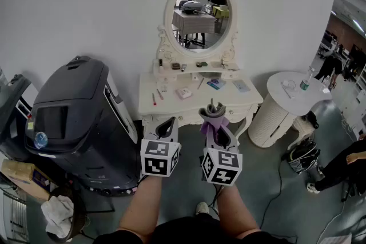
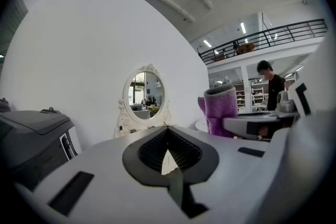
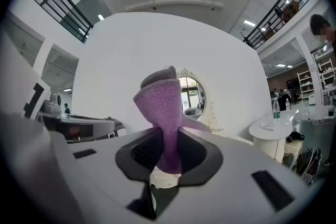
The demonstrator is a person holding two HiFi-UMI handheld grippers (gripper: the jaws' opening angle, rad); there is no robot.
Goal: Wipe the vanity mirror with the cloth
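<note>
Some of the mirror (image 3: 194, 93) behind cloth (image 3: 159, 105) in right claw (image 3: 167, 157)

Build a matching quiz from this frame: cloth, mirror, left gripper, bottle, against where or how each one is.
1. cloth
2. mirror
3. left gripper
4. bottle

A. on the round table
B. fingers shut, nothing between them
C. above the vanity, against the wall
D. held in the right gripper

Pairs: 1-D, 2-C, 3-B, 4-A
</note>
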